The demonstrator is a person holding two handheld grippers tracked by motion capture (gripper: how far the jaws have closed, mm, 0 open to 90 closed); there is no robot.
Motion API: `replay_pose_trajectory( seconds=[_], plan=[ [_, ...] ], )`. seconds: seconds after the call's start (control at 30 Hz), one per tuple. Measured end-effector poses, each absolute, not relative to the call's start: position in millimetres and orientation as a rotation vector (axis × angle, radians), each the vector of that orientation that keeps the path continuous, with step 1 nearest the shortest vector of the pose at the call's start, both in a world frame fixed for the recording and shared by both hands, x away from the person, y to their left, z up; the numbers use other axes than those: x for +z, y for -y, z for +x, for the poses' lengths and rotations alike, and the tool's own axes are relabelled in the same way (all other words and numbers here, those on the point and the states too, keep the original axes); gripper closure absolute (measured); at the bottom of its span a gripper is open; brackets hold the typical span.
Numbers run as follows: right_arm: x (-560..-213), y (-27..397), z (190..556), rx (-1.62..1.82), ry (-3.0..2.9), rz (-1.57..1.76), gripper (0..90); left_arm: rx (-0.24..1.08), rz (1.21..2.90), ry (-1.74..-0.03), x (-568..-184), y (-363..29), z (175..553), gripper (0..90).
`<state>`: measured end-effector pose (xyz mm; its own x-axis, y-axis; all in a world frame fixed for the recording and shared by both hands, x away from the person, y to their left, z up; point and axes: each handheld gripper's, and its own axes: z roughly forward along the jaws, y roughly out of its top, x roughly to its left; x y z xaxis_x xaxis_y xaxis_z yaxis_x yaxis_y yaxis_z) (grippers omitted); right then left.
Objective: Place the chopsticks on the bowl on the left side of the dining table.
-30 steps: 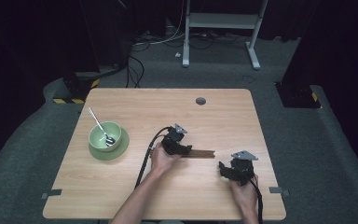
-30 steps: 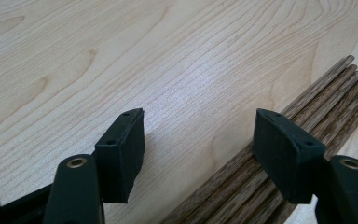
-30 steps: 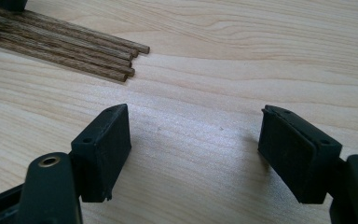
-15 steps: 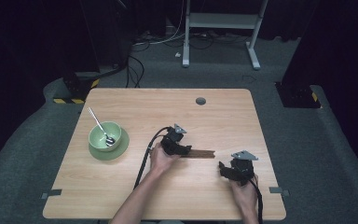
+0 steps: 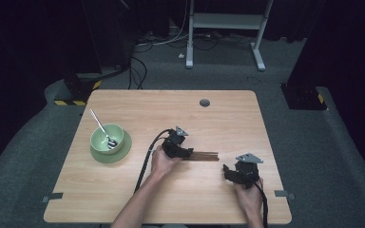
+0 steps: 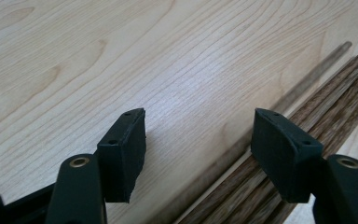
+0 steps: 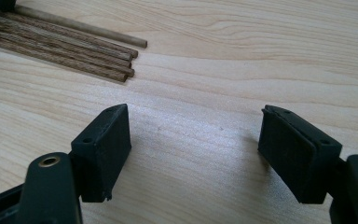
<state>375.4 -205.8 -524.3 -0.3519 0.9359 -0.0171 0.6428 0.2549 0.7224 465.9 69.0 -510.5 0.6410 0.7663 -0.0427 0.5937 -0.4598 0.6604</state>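
On the pale wood-grain table (image 5: pixel 123 199), a bundle of thin dark wooden sticks (image 5: pixel 204 156) lay flat near the middle. The left gripper (image 6: pixel 196 154) rested at their end, fingers (image 6: pixel 279 163) spread, one touching the bundle, nothing pinched. The right gripper (image 7: pixel 196 154) waited nearby, fingers spread over bare wood. The sticks looked light, stiff, round and prone to rolling; a grip across mid-length seemed safest.

— What carries everything?
— A light wooden table (image 5: pixel 123 190) with a dark round hole (image 5: pixel 204 102) near its far edge.
— And what lies on it?
— A green saucer (image 5: pixel 123 148) at the left, and a bundle of dark wooden sticks (image 5: pixel 204 156) near the middle.
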Motion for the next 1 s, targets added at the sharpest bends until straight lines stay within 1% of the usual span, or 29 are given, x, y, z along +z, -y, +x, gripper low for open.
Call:
replay_pose_trajectory(
  seconds=[0.17, 0.2, 0.57, 0.73, 1.0],
  plan=[
    [-524.2, 205.8, 375.4, 0.876, -2.085, 1.433, 24.7, 0.350, 2.211, -1.058, -511.4, -71.4, 467.6, 36.6],
    [-524.3, 206.0, 375.5, 0.876, -2.086, 1.428, 24.7, 0.356, 2.212, -1.057, -511.5, -71.5, 467.8, 38.3],
    [-524.2, 205.8, 375.4, 0.876, -2.085, 1.433, 24.7, 0.421, 2.205, -1.065, -512.8, -77.3, 472.7, 44.7],
    [-524.2, 205.8, 375.4, 0.876, -2.085, 1.433, 24.7, 0.409, 2.229, -1.080, -510.2, -79.7, 479.4, 46.8],
    [-524.2, 205.8, 375.4, 0.876, -2.085, 1.432, 24.7, 0.417, 2.223, -1.072, -510.0, -86.5, 484.5, 57.2]
  ],
)
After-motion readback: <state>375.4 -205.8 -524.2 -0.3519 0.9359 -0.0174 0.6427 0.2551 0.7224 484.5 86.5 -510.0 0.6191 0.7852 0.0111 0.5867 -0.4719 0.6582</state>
